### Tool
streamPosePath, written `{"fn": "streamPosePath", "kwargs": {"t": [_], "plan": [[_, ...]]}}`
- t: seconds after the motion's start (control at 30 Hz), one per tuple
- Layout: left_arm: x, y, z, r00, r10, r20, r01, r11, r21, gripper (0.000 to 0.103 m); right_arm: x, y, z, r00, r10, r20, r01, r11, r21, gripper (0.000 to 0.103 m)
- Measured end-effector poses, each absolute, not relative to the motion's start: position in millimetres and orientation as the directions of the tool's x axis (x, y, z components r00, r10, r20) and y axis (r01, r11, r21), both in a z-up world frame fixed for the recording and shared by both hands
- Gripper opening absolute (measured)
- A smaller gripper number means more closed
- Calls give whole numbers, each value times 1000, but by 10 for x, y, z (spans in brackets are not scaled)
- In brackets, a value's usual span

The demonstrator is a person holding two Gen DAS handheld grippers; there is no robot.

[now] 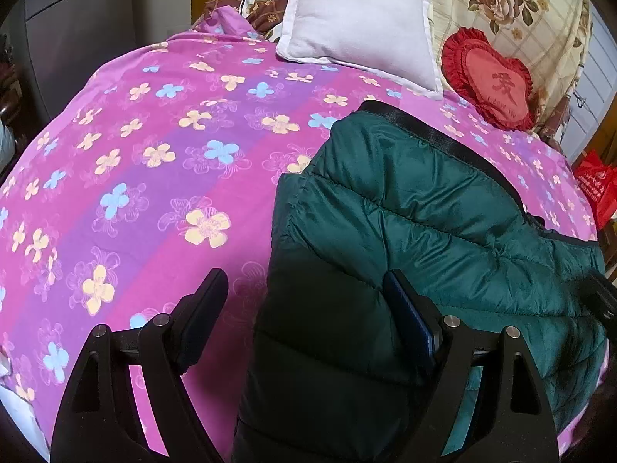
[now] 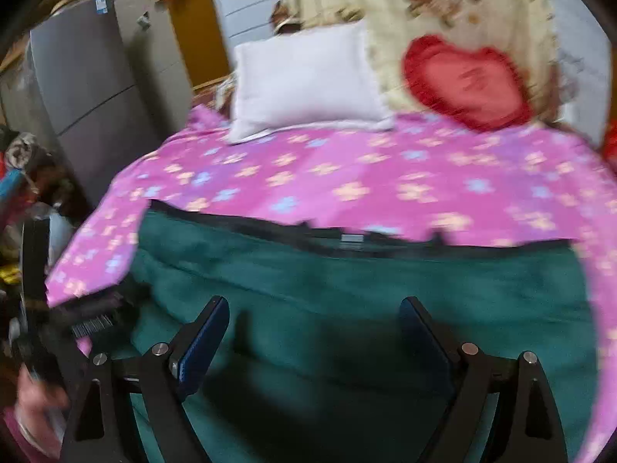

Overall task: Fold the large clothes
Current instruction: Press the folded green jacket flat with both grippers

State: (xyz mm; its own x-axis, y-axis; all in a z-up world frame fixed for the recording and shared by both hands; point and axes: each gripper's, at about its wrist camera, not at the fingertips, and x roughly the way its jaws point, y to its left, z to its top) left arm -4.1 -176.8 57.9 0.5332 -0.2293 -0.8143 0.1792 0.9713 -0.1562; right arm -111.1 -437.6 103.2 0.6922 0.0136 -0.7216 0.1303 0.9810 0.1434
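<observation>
- The green puffer jacket (image 1: 424, 231) lies on the bed (image 1: 154, 193), on the pink flowered cover, on the side near the person; the white pillow (image 1: 358, 27) and the red heart cushion (image 1: 489, 81) are well apart from it at the head of the bed.
- The left hand-held gripper (image 1: 308, 316) hangs over the jacket's left edge with its jaws wide apart and nothing held between them; one finger is above the cover, the other above the jacket.
- The right hand-held gripper (image 2: 314, 343) is also wide open and empty, above the middle of the jacket (image 2: 347, 289); this view is blurred.
- Risk: the shell looks smooth and slippery, so I think a thin pinch can slide off when lifted.
- Risk: the padding is thick and springy, so a fold may open again if it is not pressed down.
- Risk: a low grasp can catch the bed cover together with the jacket and drag it.
- The jacket looks quilted in horizontal channels, shiny dark green, with a black band (image 1: 443, 131) along the far edge. It seems already partly folded, though I cannot tell where the sleeves are.
</observation>
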Motion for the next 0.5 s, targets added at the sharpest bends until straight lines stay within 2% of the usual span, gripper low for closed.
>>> {"fn": "streamPosePath", "kwargs": {"t": [0.1, 0.23, 0.5], "plan": [[-55, -1770, 582, 540, -225, -811, 179, 972, -151, 84, -1432, -4776, 1056, 688, -104, -718, 225, 971, 75, 88], [-72, -1779, 578, 552, -216, -805, 179, 974, -138, 84, -1655, -5340, 939, 654, -182, -734, 369, 924, 100, 88], [-94, -1784, 566, 559, -214, -802, 180, 974, -134, 84, -1631, -5780, 490, 634, -118, -765, 458, 854, 247, 89]]}}
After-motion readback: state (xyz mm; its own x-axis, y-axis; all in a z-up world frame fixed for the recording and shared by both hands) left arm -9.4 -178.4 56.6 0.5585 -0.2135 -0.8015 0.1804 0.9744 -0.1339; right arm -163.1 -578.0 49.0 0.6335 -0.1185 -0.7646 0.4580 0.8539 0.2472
